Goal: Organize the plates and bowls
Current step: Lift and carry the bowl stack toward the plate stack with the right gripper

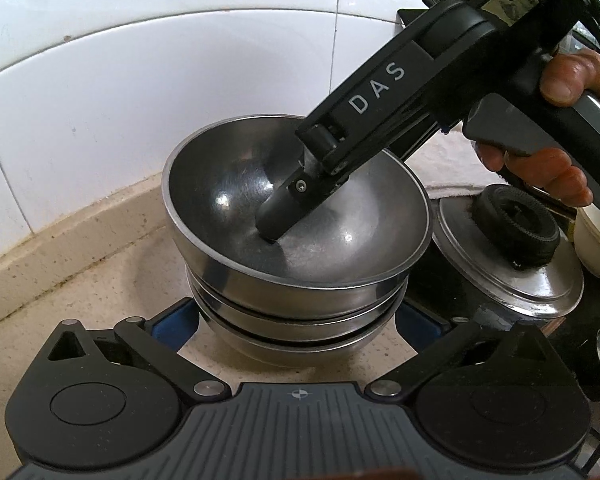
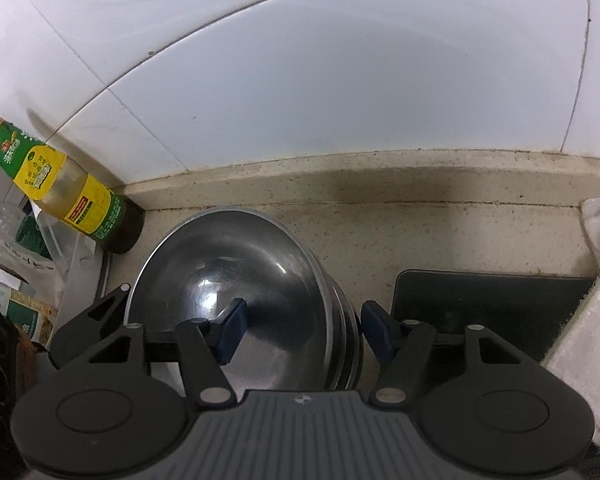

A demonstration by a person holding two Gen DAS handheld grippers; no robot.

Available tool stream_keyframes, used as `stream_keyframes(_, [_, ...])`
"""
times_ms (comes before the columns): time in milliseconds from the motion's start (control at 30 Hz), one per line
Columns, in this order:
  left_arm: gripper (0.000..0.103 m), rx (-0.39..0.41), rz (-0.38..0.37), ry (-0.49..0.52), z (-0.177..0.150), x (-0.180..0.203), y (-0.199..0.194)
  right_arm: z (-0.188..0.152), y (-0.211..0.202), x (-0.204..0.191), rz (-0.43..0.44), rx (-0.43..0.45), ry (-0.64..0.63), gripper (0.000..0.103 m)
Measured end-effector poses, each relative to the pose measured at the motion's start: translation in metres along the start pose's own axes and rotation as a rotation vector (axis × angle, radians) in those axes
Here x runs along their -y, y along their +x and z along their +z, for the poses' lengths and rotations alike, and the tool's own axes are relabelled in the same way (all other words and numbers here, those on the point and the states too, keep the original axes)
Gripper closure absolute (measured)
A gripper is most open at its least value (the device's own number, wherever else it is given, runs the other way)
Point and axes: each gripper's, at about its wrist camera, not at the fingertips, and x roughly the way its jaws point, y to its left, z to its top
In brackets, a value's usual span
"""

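The steel bowl sat nested on top of 2 more by the tiled wall. The right gripper straddled its rim, 1 pad inside, jaws spread and not pressing: seemingly releasing. The left gripper flanked the stack, open. Next likely called for lifting the right gripper clear.

stacked bowls: brushed steel, glossy with fine swirl scratches; pot lid: polished metal, knob matt black ribbed plastic; wall tiles: glazed white, smooth; counter: speckled beige stone, dull, grimy at the seam; bottle: clear with glossy paper label; cloth: white, nubby.
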Motion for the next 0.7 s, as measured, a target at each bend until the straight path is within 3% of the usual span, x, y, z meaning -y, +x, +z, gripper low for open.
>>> stream_keyframes(133, [0.000, 0.018, 0.031, 0.031, 0.000, 0.004, -0.006, -0.001, 0.000, -0.003, -0.007, 0.000, -0.011, 0.046])
stream_keyframes(367, [0.000, 0.053, 0.041, -0.014, 0.000, -0.002, -0.017, 0.000, 0.000, -0.006, -0.005, 0.000, -0.016, 0.050])
stream_keyframes(500, [0.000, 0.047, 0.066, 0.034, -0.001, 0.000, -0.017, 0.001, 0.002, -0.004, 0.003, -0.007, -0.003, 0.050])
stream_keyframes(700, [0.000, 0.042, 0.021, 0.025, -0.004, -0.011, -0.010, 0.004, 0.005, -0.001, 0.017, -0.026, 0.017, 0.050])
